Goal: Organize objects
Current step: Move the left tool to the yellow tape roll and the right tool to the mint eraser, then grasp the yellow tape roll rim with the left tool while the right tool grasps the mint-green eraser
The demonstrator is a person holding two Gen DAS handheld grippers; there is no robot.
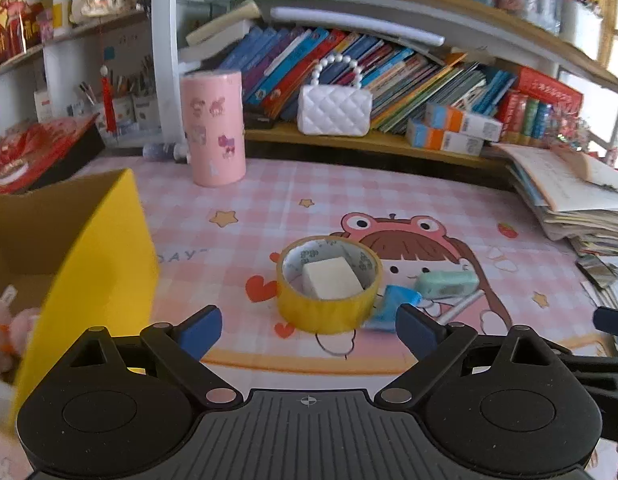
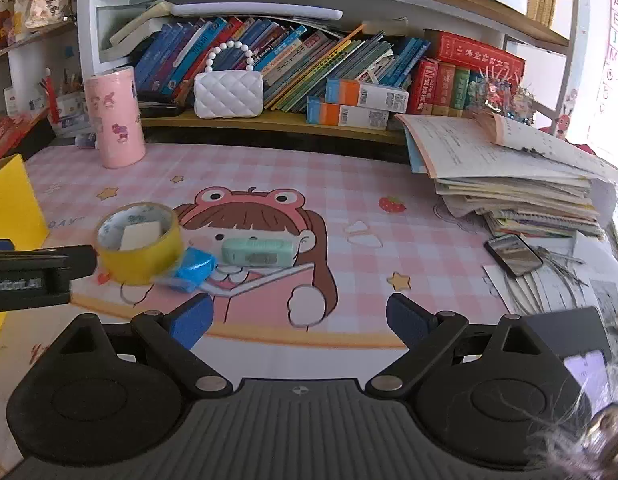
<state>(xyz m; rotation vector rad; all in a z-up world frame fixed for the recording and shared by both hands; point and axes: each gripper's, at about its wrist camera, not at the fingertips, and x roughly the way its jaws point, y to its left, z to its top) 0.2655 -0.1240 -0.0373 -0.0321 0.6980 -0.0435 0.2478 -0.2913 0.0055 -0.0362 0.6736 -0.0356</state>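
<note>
Left gripper (image 1: 309,330): jaws spread wide, holding nothing, low over the desk mat and aimed at the tape roll just ahead.
Right gripper (image 2: 299,318): also spread wide and empty, over the mat's cartoon girl.
Yellow box (image 1: 97,256): open cardboard box at the left gripper's near left, something pink and soft inside; likely where things go.
Tape roll (image 1: 329,284): yellow, lying flat, with a pale block (image 1: 331,280) sitting loose in its core.
Blue packet (image 2: 193,268): touching the roll's right side.
Mint green case (image 2: 257,252): just behind the packet.
Risk: gripping the roll may squash it, drop the loose block, or nudge the packet.
Pink canister (image 1: 215,128): upright at the back of the mat.
Readable writing: "DAY" printed on the desk mat (image 2: 369,184); book spines look Chinese but are too blurred to read.
</note>
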